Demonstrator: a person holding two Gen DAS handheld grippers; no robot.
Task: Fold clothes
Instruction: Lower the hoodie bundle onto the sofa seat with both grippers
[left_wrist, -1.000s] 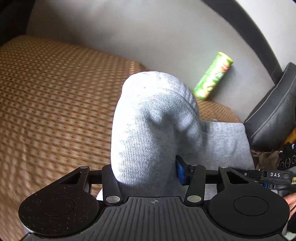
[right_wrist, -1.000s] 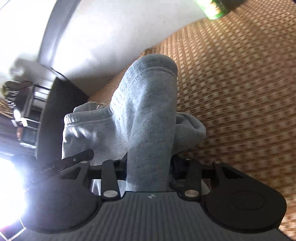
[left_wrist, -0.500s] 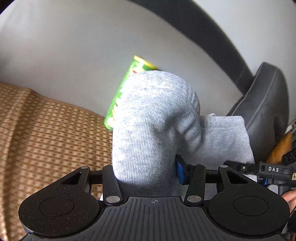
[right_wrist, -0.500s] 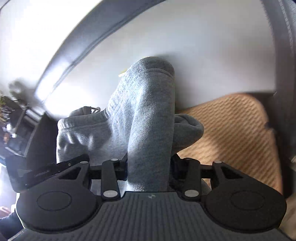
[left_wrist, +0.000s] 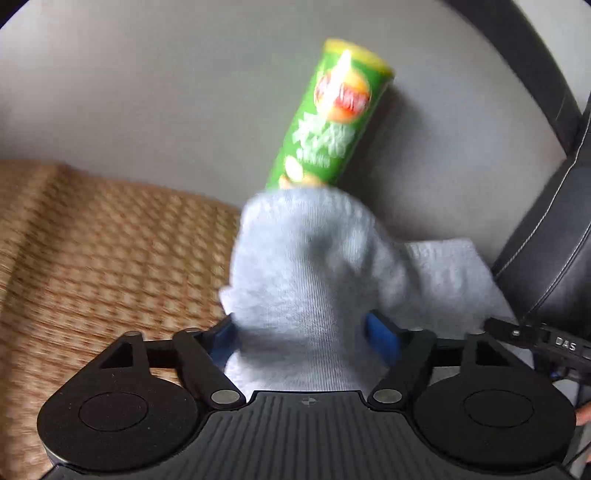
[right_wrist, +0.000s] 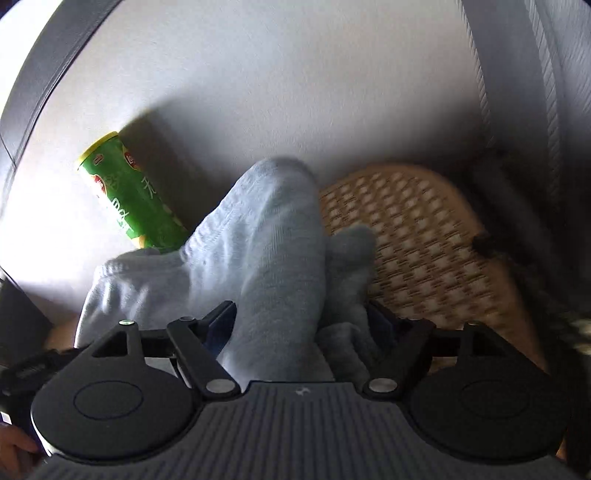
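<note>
The left hand-held gripper (left_wrist: 306, 332) has just been spreading its jaws, and the grey garment (left_wrist: 306, 266) bunches up between the blue pads, which now stand apart from it; the right hand-held gripper (right_wrist: 299, 325) has likewise just been opening, the same cloth slumping between its pads. The garment lies on the woven mat (left_wrist: 92, 251); a green crisp can (left_wrist: 332, 122) stands at twelve o'clock behind it against the grey backrest (left_wrist: 147, 92).

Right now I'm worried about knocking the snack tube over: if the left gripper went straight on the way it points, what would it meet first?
The left gripper would meet the grey garment bunched between its just-opened jaws first. The green tube stands behind it, probably next; depth is unclear.
</note>
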